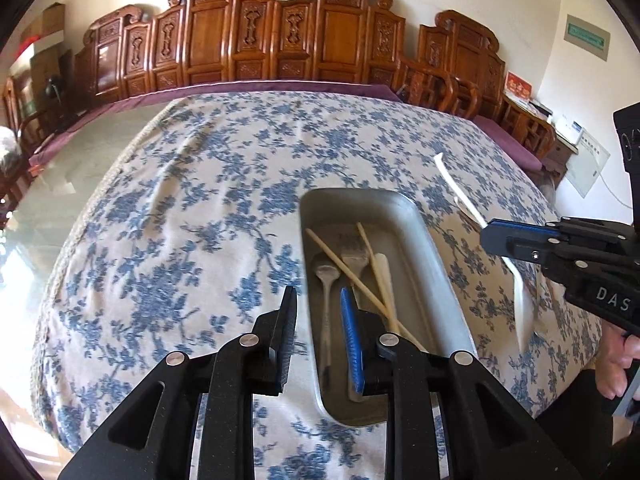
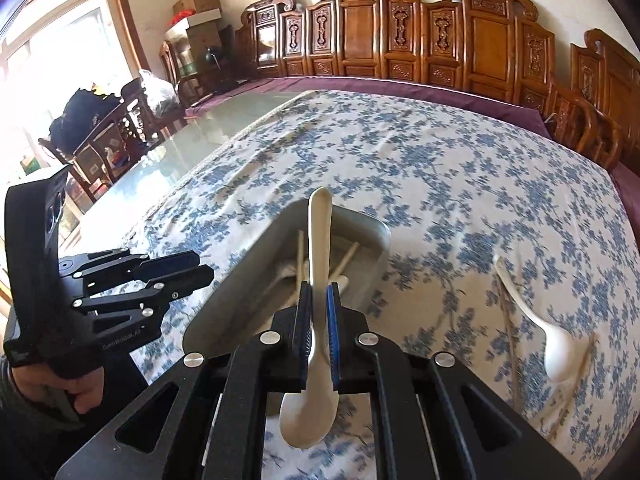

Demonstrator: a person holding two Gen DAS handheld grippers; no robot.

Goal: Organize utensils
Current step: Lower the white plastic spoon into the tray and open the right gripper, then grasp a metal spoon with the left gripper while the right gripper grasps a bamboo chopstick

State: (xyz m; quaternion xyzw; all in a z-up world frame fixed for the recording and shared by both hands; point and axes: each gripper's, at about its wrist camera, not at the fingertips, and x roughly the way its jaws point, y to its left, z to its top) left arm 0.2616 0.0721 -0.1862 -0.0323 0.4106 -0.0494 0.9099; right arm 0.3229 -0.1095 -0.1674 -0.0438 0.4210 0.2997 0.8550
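Note:
A metal tray point(image 1: 416, 236) lies on the floral tablecloth and holds a metal spoon point(image 1: 326, 280), a fork point(image 1: 354, 256), chopsticks point(image 1: 348, 268) and a white utensil point(image 1: 384, 280). My left gripper point(image 1: 320, 308) is open and empty, hovering over the tray's near left rim. My right gripper point(image 2: 318, 300) is shut on a white plastic spoon point(image 2: 318, 240), held above the tray point(image 2: 248, 264), handle forward, bowl toward the camera. The left wrist view shows that gripper point(image 1: 490, 236) and spoon point(image 1: 524, 304) right of the tray.
Another white spoon point(image 2: 552, 344) and thin chopsticks point(image 2: 508, 320) lie on the cloth point(image 2: 440, 168) right of the tray. Carved wooden chairs point(image 1: 280, 36) line the table's far side. Bare glass tabletop point(image 2: 160, 152) lies to the left.

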